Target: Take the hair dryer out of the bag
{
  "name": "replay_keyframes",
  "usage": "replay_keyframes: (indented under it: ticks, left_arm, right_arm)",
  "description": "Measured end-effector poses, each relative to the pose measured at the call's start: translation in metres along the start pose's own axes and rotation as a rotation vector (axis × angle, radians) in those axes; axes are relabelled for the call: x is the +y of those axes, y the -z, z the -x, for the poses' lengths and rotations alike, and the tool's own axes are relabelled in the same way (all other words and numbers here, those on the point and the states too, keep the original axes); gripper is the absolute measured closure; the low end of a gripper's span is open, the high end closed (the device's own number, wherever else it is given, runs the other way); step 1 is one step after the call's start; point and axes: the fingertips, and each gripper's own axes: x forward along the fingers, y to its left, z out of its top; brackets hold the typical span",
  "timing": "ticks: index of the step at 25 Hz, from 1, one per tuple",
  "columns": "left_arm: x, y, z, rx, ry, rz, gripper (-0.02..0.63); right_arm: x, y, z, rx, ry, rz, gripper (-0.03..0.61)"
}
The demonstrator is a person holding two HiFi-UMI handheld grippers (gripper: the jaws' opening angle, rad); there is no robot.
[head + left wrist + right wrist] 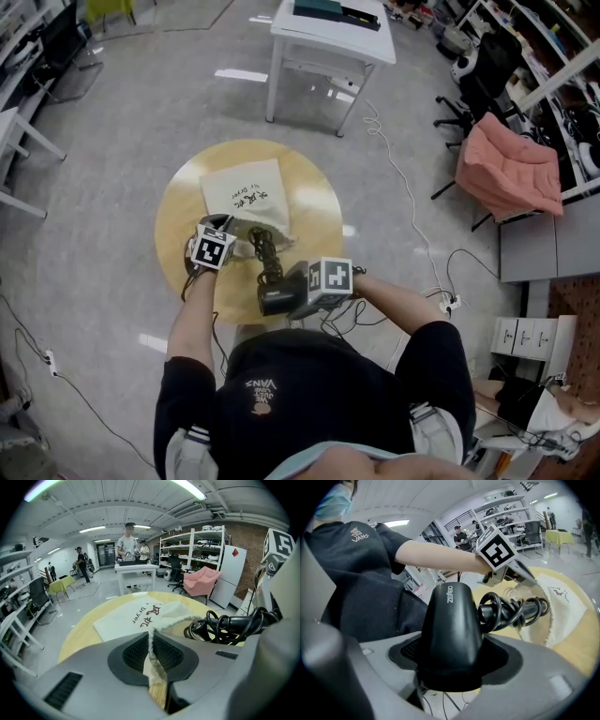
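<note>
Left gripper [151, 645]: tilted down, jaws nearly together, pinching the bag's [246, 195] open edge.
Right gripper [450, 663]: tilted down at the table's [314, 202] near edge, jaws squeezing the black hair dryer [451, 623]. Its handle reaches the bag's mouth.
Free room: bare tabletop along the right edge.

Round light-wood table [178, 216] on grey floor [141, 103], flat cream cloth bag [246, 192] with dark print on top, near end raised.
</note>
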Motion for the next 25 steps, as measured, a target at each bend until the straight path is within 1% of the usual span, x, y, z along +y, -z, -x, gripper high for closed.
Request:
replay_keyframes:
  ticks: [5,13,20,23,25]
  left_arm:
    - [0.0,-0.001,0.009,-0.019,-0.013,0.016,0.564]
    - [-0.016,-0.006,0.027,-0.054,-0.034,0.006,0.551]
    - [-0.024,0.004,0.043,-0.083,-0.066,0.029,0.551]
    - [-0.033,0.008,0.046,-0.093,-0.065,0.047,0.537]
    - [-0.036,0.008,0.049,-0.106,-0.067,0.038,0.535]
  right_arm:
    - [0.005,-0.006,0.009,-0.072,0.022,0.006,0.229]
    - [0.013,-0.015,0.025,-0.174,0.057,0.026,0.229]
    - [0.009,-0.016,0.032,-0.255,0.08,0.018,0.229]
    - [0.012,-0.014,0.038,-0.288,0.094,0.022,0.229]
    - [0.012,-0.013,0.04,-0.311,0.102,0.023,0.229]
